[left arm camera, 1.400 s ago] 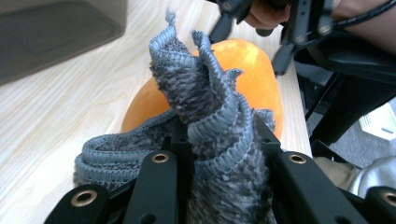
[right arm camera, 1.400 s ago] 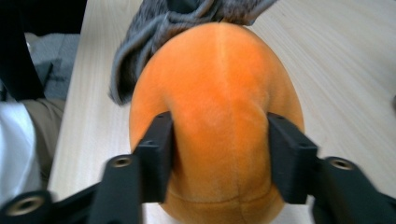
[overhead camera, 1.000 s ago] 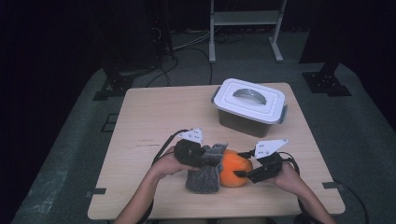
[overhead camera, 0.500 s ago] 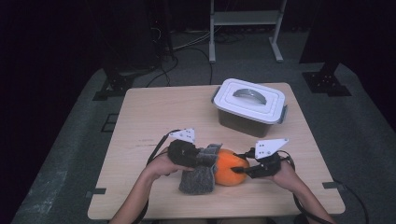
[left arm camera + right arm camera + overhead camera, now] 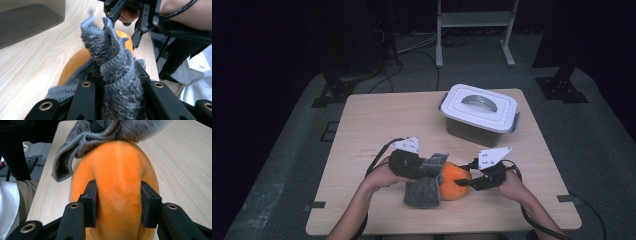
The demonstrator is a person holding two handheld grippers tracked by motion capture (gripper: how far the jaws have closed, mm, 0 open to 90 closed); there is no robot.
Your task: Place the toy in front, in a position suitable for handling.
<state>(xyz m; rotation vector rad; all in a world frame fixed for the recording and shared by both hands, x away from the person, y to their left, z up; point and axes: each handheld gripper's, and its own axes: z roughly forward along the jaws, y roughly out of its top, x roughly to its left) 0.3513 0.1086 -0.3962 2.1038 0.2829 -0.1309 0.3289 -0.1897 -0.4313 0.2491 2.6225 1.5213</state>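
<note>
Left claw (image 5: 428, 172) clamped tight on grey cloth (image 5: 424, 187); right claw (image 5: 460, 183), jaws just reopened slightly, squeezed orange plush toy (image 5: 454, 181) on worktop (image 5: 377, 120).

Place: you are in a lab or recording studio, not a home.
Desk: your small wooden desk (image 5: 372, 125) stands alone on grey carpet (image 5: 287, 165).
Surroundings: black drapes and darkness wall you in on all sides.
Stands: black stand feet (image 5: 562, 87) and a white metal frame (image 5: 474, 30) rise behind your desk.
Cables: loose cables (image 5: 412, 55) run across the floor.
Marks: tape tabs (image 5: 314, 206) mark your desk's edges.
</note>
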